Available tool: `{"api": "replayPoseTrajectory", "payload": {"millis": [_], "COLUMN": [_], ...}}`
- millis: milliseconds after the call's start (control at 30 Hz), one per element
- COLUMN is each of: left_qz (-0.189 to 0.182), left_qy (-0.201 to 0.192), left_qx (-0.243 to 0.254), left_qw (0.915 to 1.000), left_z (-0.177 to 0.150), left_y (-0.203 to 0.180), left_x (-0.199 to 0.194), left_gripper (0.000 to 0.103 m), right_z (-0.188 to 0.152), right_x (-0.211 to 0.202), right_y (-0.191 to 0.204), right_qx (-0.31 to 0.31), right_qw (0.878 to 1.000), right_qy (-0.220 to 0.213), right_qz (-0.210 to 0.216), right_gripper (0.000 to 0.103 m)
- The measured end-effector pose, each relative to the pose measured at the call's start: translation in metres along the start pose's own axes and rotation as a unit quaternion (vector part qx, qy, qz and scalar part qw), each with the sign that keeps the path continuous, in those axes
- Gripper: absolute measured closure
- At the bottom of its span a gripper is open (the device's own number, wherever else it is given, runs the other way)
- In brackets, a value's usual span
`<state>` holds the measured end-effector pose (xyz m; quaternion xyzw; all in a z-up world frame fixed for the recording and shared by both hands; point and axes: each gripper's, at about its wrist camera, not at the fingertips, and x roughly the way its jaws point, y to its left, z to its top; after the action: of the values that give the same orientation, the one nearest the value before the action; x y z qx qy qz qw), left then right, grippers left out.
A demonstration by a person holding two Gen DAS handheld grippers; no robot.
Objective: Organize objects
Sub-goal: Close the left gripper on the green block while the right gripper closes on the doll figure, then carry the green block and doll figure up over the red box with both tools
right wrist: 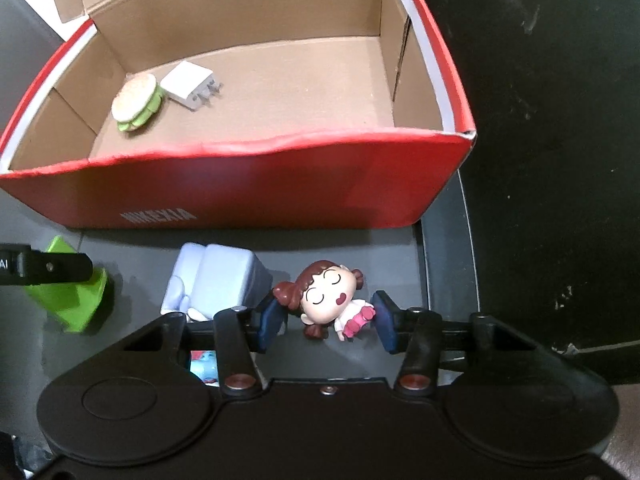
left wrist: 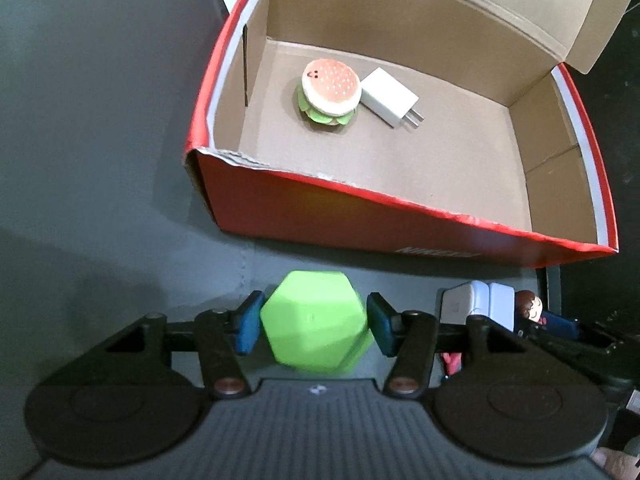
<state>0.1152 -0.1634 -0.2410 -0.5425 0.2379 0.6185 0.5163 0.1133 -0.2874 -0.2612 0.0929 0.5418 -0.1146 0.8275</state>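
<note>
1. The left gripper (left wrist: 313, 322) clamps the green block (left wrist: 314, 320) between its blue pads.
2. Ahead of both claws sits the open red box (right wrist: 248, 184), holding a burger toy (left wrist: 329, 91) and white charger (left wrist: 390, 96).
3. The right gripper (right wrist: 326, 316) pinches the doll figure (right wrist: 328, 300), with the pale blue toy (right wrist: 218, 280) just left of it.

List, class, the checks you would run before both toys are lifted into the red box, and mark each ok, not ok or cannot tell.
1. Left tool clamped on the green block: ok, both pads touch it.
2. Right tool clamped on the doll: cannot tell; the right-hand pad looks just clear.
3. Red box open: ok.
4. Free floor inside: ok; burger toy and white charger sit at the far left.
5. Blue block clear of the doll: cannot tell.
</note>
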Motion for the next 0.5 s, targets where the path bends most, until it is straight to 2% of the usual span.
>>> {"api": "replayPoseTrajectory", "payload": {"millis": [133,500], "left_qz": [-0.001,0.007], "left_qy": [-0.005,-0.025], "left_qx": [0.000,0.010], "left_qw": [1.0000,0.9996], "left_z": [-0.002,-0.005], "left_y": [-0.002,-0.007], "left_x": [-0.009,-0.038], "left_gripper": [0.055,0.056], "right_z": [0.004,0.006], "right_x": [-0.007,-0.034], "right_y": [-0.002,-0.006], "right_qx": [0.015,0.031], "right_qw": [1.000,0.998], "right_qy": [-0.013,-0.046], "right_qz": [0.009,0.036], "right_gripper": [0.056,0.056]}}
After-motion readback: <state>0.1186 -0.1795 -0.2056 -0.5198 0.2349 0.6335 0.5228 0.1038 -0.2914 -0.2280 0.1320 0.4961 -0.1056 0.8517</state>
